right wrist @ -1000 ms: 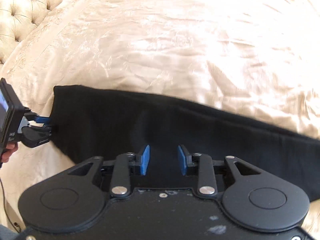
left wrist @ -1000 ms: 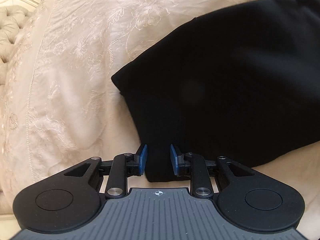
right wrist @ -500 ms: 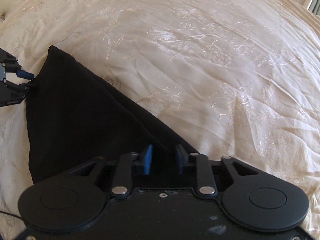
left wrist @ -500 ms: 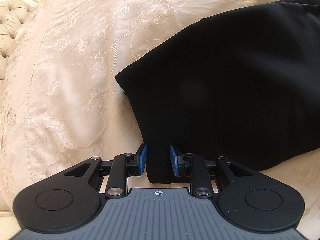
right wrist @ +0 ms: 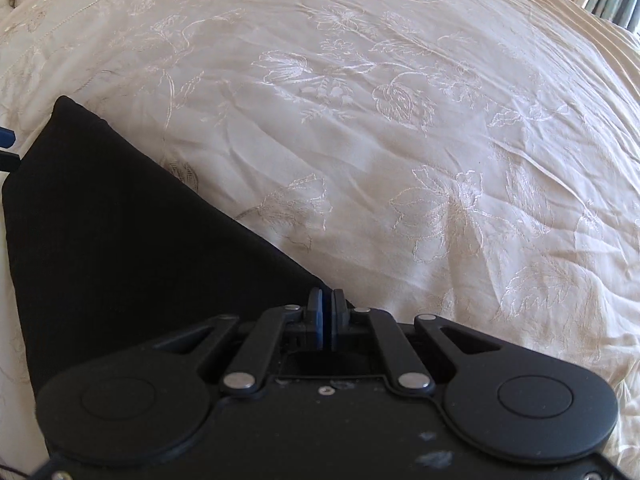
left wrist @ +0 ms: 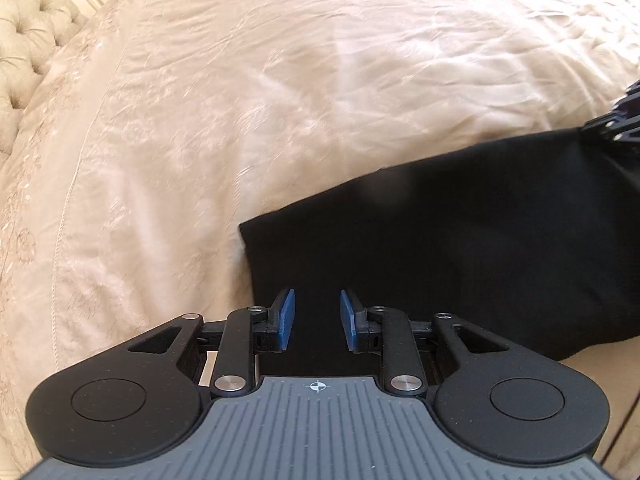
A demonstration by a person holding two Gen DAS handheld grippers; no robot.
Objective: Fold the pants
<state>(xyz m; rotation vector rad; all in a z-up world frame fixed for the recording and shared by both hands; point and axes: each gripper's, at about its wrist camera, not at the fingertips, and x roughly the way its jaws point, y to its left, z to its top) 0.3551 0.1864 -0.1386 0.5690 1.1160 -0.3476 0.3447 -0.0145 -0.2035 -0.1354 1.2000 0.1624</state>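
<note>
Headboard point(left wrist: 28, 40): tufted cream padding, far up and to the left of the left claw.
Bedspread point(left wrist: 280, 100): cream, embroidered with flowers and leaves, creased; it spreads ahead of both claws and lies under the pants.
Left claw point(left wrist: 316, 314): points steeply down; blue pads point(left wrist: 286, 318) stand partly apart with black cloth filling the gap between them. The pads look to bear on a thick fold of the pants, so it grips them.
Pants point(left wrist: 460, 248): black, lying folded on the bedspread; from the left claw they stretch ahead and to the right, with one squared corner just ahead and to its left.
Right claw point(right wrist: 325, 318): its jaws have just been closing, and the blue pads now sit together with only a thin slit; they are pinched on the edge of the pants point(right wrist: 132, 240), where the cloth's slanted edge meets the fingertips.
Pants from the right claw: the black cloth runs back and to the left, its far corner up at the left.
Other claw: seen from the left wrist, the right claw point(left wrist: 618, 124) meets the far right corner of the cloth.
</note>
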